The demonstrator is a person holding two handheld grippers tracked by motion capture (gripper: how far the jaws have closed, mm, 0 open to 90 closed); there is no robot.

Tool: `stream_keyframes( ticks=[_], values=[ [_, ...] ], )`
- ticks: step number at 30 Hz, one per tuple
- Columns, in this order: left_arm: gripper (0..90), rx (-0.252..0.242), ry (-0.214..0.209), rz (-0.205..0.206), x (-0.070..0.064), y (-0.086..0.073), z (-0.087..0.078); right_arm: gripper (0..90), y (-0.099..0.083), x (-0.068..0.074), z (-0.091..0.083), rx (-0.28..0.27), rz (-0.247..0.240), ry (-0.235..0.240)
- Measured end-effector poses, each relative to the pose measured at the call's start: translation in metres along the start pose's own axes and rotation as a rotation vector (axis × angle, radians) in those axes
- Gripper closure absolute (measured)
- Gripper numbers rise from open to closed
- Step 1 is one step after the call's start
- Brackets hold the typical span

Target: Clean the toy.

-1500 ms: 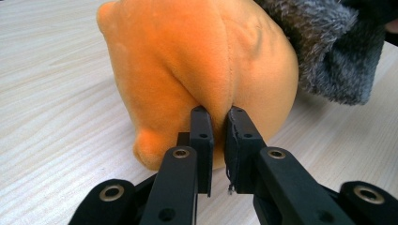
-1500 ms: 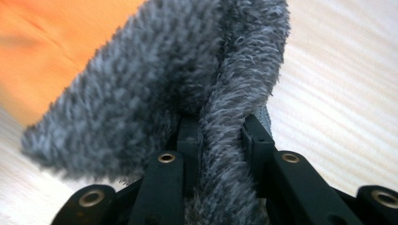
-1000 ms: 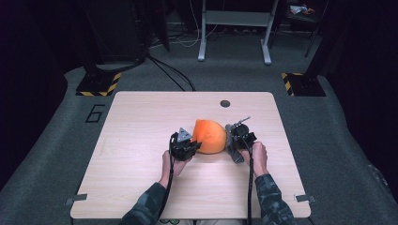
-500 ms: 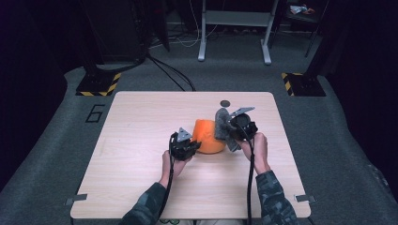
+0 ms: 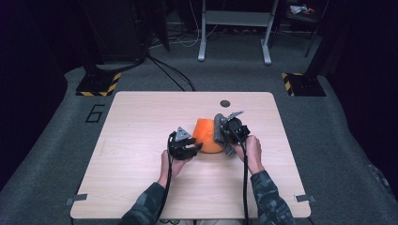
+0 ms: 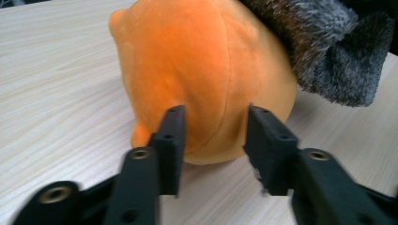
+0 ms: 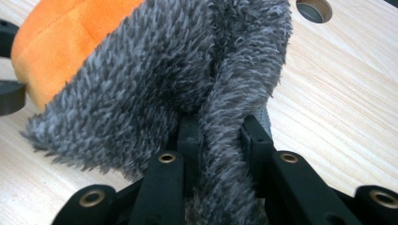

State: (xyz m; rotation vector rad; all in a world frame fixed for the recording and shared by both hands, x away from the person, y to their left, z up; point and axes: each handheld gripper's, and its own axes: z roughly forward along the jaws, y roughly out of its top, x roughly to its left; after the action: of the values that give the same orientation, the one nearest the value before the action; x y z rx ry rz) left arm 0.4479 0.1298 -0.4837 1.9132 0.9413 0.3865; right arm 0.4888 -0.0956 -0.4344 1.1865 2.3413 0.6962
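Grey fur (image 7: 187, 70) between right tool (image 7: 218, 129) jaws

1. Looks like a lab/test studio, not a home: dark room w/ grey carpet floor (image 5: 141, 61).
2. Lone light-wood desk (image 5: 141, 117) at centre, w/ cable hole (image 5: 225, 103) near far edge.
3. Yellow-black hazard-striped bases (image 5: 98, 84) far left & far right (image 5: 300, 84) of desk.
4. Number "6" (image 5: 95, 113) marked on floor, left of desk.
5. Metal stand legs (image 5: 233, 28) & loose cables (image 5: 169, 75) at far side.
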Motion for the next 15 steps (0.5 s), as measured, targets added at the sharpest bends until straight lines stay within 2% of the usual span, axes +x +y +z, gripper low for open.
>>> stream_keyframes(
  ticks=[1,3,10,12,15],
  values=[
    [48.3,0.010,0.021,0.003,0.001,0.000,0.000,73.7,0.000,-0.002,0.001,0.003,-0.003,-0.003],
    [43.7,0.019,0.026,0.007,0.002,0.000,0.000,73.7,0.000,-0.003,0.003,0.003,0.007,-0.005],
    [38.5,0.046,0.053,0.050,0.003,0.001,0.010,73.7,0.001,-0.009,0.007,0.007,0.023,0.000],
    [43.3,0.055,0.052,0.063,0.002,0.000,0.015,73.7,0.002,-0.010,0.007,0.013,0.023,0.002],
    [58.0,0.043,0.053,0.068,0.001,-0.001,0.018,73.7,0.001,-0.011,0.009,0.007,0.041,-0.002]
  ],
)
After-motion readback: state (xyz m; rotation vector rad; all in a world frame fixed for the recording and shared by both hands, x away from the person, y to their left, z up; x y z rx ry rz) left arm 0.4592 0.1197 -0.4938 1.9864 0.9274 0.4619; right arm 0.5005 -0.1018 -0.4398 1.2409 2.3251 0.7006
